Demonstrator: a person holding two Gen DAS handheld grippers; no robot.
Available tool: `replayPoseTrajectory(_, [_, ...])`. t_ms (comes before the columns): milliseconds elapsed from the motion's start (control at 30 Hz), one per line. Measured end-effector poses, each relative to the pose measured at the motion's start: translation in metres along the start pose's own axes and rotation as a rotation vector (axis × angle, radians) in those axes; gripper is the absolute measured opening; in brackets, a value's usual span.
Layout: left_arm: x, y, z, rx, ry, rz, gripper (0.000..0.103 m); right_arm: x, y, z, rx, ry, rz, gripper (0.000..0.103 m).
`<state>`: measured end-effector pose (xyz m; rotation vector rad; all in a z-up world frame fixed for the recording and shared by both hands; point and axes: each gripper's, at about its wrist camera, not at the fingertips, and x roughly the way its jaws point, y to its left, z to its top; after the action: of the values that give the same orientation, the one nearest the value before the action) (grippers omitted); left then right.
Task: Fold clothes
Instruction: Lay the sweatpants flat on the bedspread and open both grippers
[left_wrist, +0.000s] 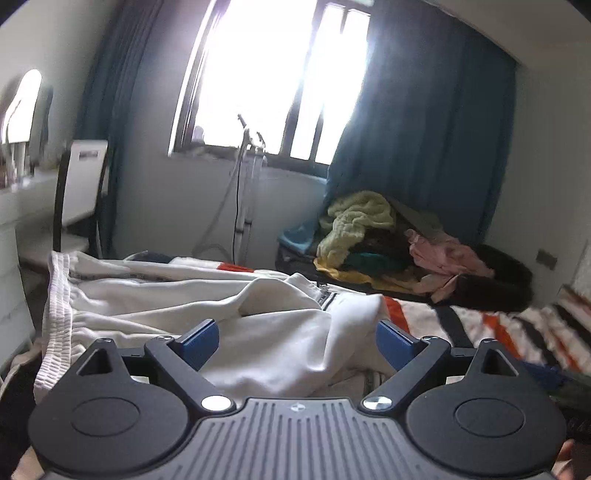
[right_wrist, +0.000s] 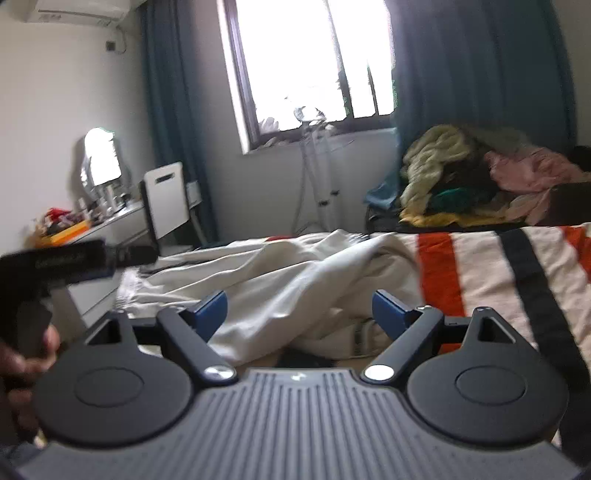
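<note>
Left gripper (left_wrist: 297, 341): we see the jaws spread wide, blue pads (left_wrist: 201, 341) far apart, nothing clamped between them.
Right gripper (right_wrist: 299, 312): we find it equally wide open, its blue pads clear of any cloth, gripping nothing.
White garment (left_wrist: 184, 306): we log it crumpled on the bed directly ahead of both tools; in the left wrist view its folds lie between and just beyond the open fingers, with a ribbed elastic band (left_wrist: 55, 310) running down the tool's left side. In the right wrist view the same garment (right_wrist: 295, 273) sits ahead and slightly left of the tool.
Striped blanket (right_wrist: 480, 266): we note orange, black and cream bands under the garment, extending to the right of the right tool.
Clothes pile (left_wrist: 388, 240): we count a yellow-green item, a pink one, and dark and teal pieces heaped beyond the garment, ahead and right of both tools.
Left tool seen from the right: we see a blurred black body (right_wrist: 55, 262) at the right tool's left, held by a hand (right_wrist: 26, 365).
Window (left_wrist: 273, 74): bright, straight ahead, flanked by blue curtains (left_wrist: 424, 129).
Chair (left_wrist: 83, 192): white-backed, far left, beside a dresser (right_wrist: 110, 229) with a mirror (right_wrist: 101, 157).
Stand (left_wrist: 247, 177): we see a thin pole below the window.
</note>
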<state>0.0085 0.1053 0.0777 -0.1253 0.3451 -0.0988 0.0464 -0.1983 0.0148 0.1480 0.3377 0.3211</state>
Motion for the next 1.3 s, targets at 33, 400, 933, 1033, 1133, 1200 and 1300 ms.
replayPoseTrajectory(33, [0.001, -0.008, -0.011, 0.034, -0.027, 0.017, 0.095, -0.002, -0.006, -0.007, 0.004, -0.020, -0.015, 0.087])
replayPoseTrajectory(400, [0.016, -0.030, -0.082, 0.137, 0.017, 0.006, 0.096, 0.006, -0.033, -0.045, 0.022, -0.062, -0.146, 0.087])
replayPoseTrajectory(933, [0.024, -0.033, -0.088, 0.188, 0.066, -0.038, 0.096, 0.003, -0.032, -0.045, 0.006, -0.034, -0.244, 0.087])
replayPoseTrajectory(1033, [0.033, -0.038, -0.088, 0.185, 0.103, -0.064, 0.095, -0.004, -0.037, -0.042, 0.038, -0.047, -0.250, 0.087])
replayPoseTrajectory(1133, [0.053, -0.039, -0.079, 0.155, 0.156, -0.107, 0.095, -0.012, -0.044, -0.035, 0.052, -0.043, -0.258, 0.087])
replayPoseTrajectory(1200, [0.077, -0.035, -0.069, 0.099, 0.196, -0.153, 0.092, -0.023, -0.051, -0.030, 0.072, -0.071, -0.250, 0.087])
replayPoseTrajectory(1300, [0.122, -0.026, -0.052, -0.009, 0.245, -0.208, 0.092, -0.032, -0.066, -0.024, 0.107, -0.094, -0.267, 0.087])
